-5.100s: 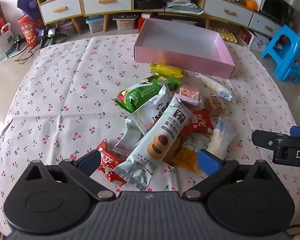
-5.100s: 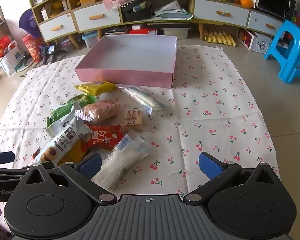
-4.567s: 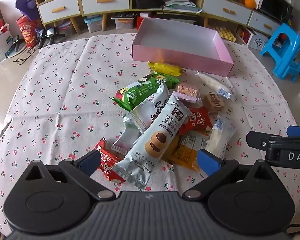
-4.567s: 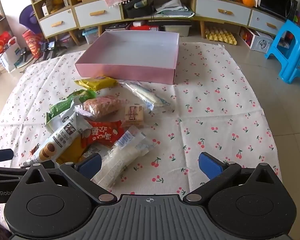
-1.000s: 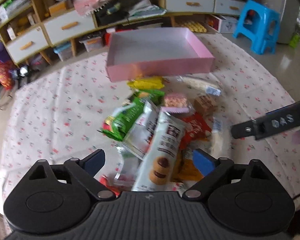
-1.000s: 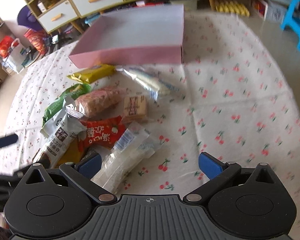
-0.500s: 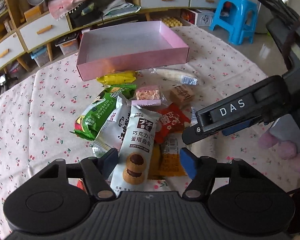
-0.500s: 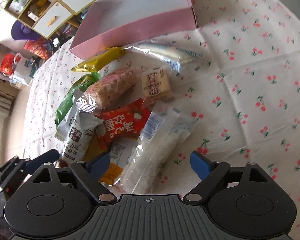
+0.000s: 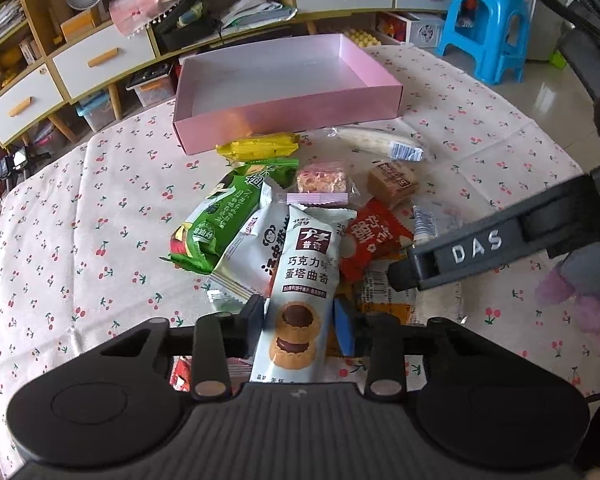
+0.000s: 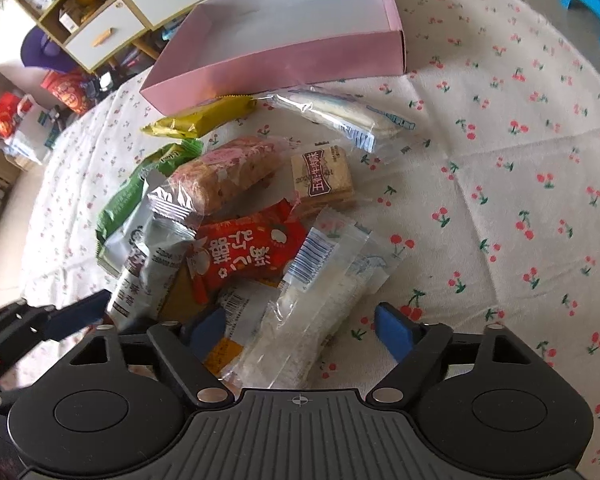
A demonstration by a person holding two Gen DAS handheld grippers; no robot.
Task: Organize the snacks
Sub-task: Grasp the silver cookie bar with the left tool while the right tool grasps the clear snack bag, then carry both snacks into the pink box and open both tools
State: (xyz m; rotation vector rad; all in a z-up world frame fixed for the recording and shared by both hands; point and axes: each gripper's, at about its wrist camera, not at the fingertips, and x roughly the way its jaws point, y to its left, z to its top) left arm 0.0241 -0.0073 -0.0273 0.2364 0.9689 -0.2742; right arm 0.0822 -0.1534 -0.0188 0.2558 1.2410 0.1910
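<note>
While in the left wrist view our left tongs [image 9: 299, 314] are closing across the white cookie packet [image 9: 302, 280], whose long axis runs toward the pink box [image 9: 288, 114], in the right view our right tongs [image 10: 300, 326] narrow, pads still clear, astride the clear rice-cracker packet [image 10: 320, 296] pointing likewise.

A pile of wrapped snacks lay on the cloth just near of an empty pink box [image 9: 288, 92]. A long pale cookie packet [image 9: 302, 280] lay on top, its length running near to far. A red packet [image 9: 374, 236] sat to its right, a green one [image 9: 220, 216] to its left, a yellow one [image 9: 260, 146] touching the box's near wall. A clear white-filled packet [image 10: 320, 300] lay rightmost.
</note>
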